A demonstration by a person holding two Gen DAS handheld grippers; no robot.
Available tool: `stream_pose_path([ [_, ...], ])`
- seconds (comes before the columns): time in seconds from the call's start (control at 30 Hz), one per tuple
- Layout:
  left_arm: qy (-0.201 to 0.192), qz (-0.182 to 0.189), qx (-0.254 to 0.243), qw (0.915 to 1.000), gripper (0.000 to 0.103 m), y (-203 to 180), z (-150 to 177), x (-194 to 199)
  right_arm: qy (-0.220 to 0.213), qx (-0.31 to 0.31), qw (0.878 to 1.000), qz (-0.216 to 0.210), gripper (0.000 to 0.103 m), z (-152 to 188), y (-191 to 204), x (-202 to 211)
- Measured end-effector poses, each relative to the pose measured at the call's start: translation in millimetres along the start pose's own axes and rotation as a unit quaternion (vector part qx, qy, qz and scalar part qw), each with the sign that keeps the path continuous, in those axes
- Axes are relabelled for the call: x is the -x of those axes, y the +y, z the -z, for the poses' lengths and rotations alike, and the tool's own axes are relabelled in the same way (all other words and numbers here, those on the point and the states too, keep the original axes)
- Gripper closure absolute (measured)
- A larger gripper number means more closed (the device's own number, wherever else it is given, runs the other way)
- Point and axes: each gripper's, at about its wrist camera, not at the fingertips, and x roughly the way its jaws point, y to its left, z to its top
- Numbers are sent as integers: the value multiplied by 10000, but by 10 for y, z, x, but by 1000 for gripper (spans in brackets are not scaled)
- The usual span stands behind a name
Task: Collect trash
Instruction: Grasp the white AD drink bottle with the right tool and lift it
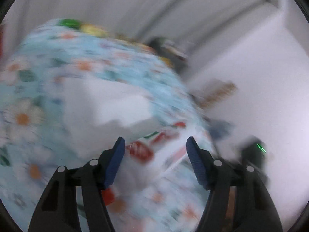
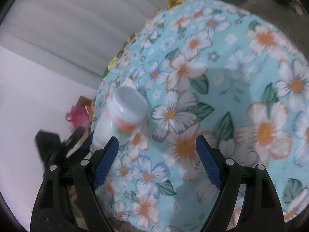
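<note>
Looking along your right gripper (image 2: pixel 157 152), you see a round table under a soft cotton-like cloth (image 2: pixel 222 81) — pale blue, printed with white and orange daisies and green leaves. Your right jaws stand spread, with only the printed cloth between the ribbed blue pads (image 2: pixel 105 162).

At the cloth's left edge lies the trash: a white plastic cup (image 2: pixel 128 104) tipped on its side, smooth and glossy, its round mouth turned toward you. It rests against a crumpled white wrapper (image 2: pixel 103 129) with red and green print. The wrapper sits just ahead of your right gripper's left pad; whether they touch, you cannot tell.

Your left gripper (image 1: pixel 155 148) view is heavily blurred. Its jaws are spread too, and the printed wrapper (image 1: pixel 146 150) lies between the blue pads without being pinched. A pale white shape ahead is too smeared to name.

Off the table's left side, on the pale floor (image 2: pixel 29 89), sits a pink frilly scrap (image 2: pixel 76 116). Behind the table hangs a white pleated curtain (image 2: pixel 73 19). Your left gripper shows as a dark blurred shape at the table's left edge in the right-wrist view.
</note>
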Motion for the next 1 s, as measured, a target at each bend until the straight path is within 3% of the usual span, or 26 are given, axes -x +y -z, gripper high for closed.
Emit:
stream_pose_path([
  [0.07,-56,110,-174,9998,38,-96,70,74,131,-87,9998,-137,24,11,8,-91],
  [0.17,-434,-516,-285,9973,37,-39,79,185,257,-110,9992,-282,24,59,48,-174],
  [0.27,-294,-906,68,9954,37,177,85,152,310,-61,9991,-290,24,116,107,-193],
  [0.37,-121,-905,255,9955,37,323,173,94,408,-133,9979,-482,24,157,132,-222],
  [0.53,-31,-533,428,9977,37,376,257,95,539,-262,9956,-718,25,128,212,-381],
  [0.63,111,-378,435,9983,38,311,327,36,510,-334,9952,-764,41,17,227,-454],
  [0.77,651,83,422,9970,37,144,559,-156,277,-410,9951,-861,60,-183,191,-423],
  [0.93,972,527,261,9935,37,-171,755,-408,206,-448,9957,-786,62,-425,151,-459],
  [1.0,1080,609,131,9922,37,-285,792,-490,169,-497,9962,-692,55,-490,137,-451],
])
